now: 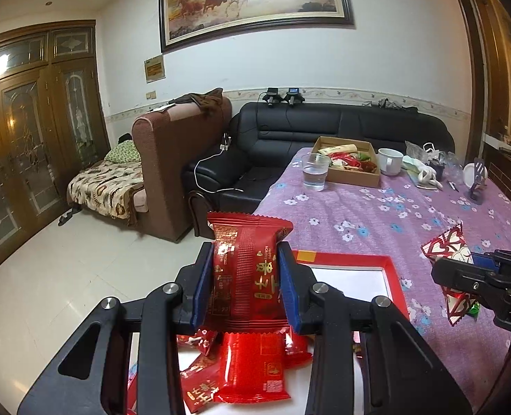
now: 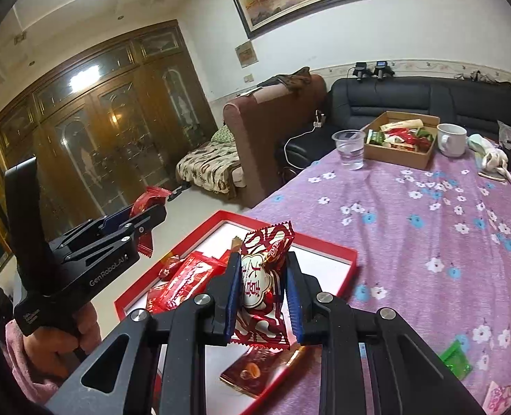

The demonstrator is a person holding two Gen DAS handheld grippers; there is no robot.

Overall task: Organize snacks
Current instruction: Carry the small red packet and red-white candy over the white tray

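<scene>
Meanwhile, the left gripper (image 1: 245, 276) is clamping a glossy red foil snack packet (image 1: 246, 269) while the right gripper (image 2: 264, 297) is pinching a red-and-white patterned candy wrapper (image 2: 264, 276) above the red-rimmed white tray (image 2: 338, 263), cardboard box (image 2: 397, 155) at one o'clock.

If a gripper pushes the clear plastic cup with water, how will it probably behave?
The clear plastic cup looks thin-walled, so it would probably flex under a squeeze. It is partly filled, so it may slosh, and on the soft tablecloth it may tip rather than slide.

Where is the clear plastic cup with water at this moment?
The clear plastic cup stands at the far end of the purple flowered tablecloth, just left of the cardboard box in both wrist views.
</scene>
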